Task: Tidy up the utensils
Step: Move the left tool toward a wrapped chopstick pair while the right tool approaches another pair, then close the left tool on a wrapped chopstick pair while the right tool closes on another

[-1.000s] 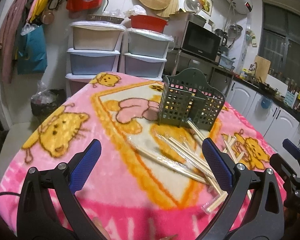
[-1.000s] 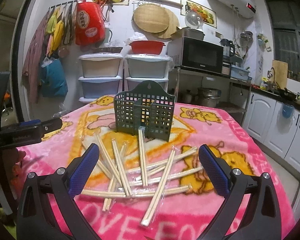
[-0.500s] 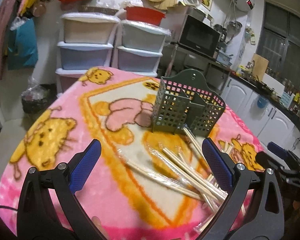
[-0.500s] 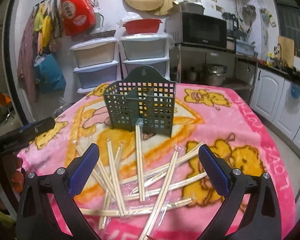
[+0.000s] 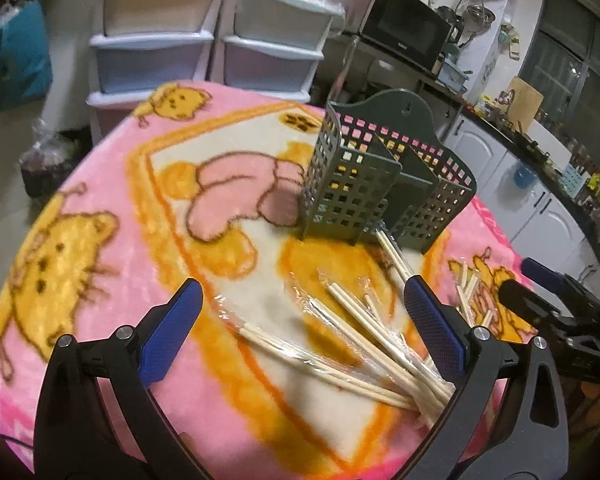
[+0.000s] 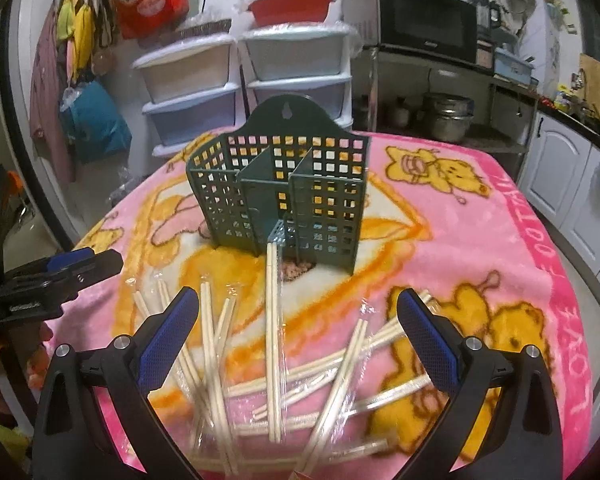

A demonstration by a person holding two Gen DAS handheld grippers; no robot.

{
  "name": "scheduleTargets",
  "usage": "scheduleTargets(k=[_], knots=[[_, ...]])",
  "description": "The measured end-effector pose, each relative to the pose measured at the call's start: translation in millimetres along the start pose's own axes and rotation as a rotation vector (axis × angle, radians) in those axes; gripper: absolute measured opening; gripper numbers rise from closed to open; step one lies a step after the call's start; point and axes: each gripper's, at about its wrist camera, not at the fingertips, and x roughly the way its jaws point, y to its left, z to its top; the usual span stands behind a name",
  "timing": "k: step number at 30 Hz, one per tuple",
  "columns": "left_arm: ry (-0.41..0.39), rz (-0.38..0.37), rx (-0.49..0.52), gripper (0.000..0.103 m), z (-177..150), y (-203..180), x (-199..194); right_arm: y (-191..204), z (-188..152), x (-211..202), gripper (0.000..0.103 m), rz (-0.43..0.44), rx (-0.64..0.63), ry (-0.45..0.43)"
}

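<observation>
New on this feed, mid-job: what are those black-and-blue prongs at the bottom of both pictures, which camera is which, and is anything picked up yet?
Each picture comes from a camera on a hand-held gripper, looking along its two blue-padded fingers. The left gripper and right gripper are both open and hold nothing. On the pink cartoon blanket stands a green slotted utensil holder, apparently empty. In front of it lie plastic-wrapped chopsticks, scattered and overlapping; one pair's end touches the holder's base. The other gripper shows at each picture's edge.
</observation>
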Motion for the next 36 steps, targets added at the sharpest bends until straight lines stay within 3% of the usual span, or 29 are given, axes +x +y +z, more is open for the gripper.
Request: scheduleTargets(k=[4, 6, 14, 19, 24, 33, 36], knots=[[0.055, -0.055, -0.030, 0.088, 2.1, 3.9, 9.5, 1.7, 7.3, 18.1, 0.084, 0.021, -0.016, 0.053], [0.104, -0.104, -0.086, 0.081, 3.6, 12.3, 18.0, 2.0, 9.8, 27.5, 0.082, 0.039, -0.017, 0.082], [0.195, -0.158, -0.166, 0.065, 6.9, 29.0, 40.4, 8.9, 18.9, 56.3, 0.072, 0.049, -0.049, 0.153], [0.237, -0.195, -0.196, 0.053, 7.7, 32.4, 51.3, 9.8, 23.7, 77.5, 0.062, 0.056, -0.060, 0.206], [0.270, -0.211, -0.201, 0.050, 6.5, 34.3, 59.7, 11.4, 26.6, 96.3, 0.056, 0.064, -0.070, 0.245], [0.306, -0.239, -0.206, 0.035, 2.1, 29.9, 71.1, 12.5, 29.1, 129.2, 0.042, 0.086, -0.048, 0.318], [0.308, -0.241, -0.204, 0.022, 0.9, 29.0, 72.7, 12.0, 29.5, 133.5, 0.035, 0.094, -0.040, 0.326]])
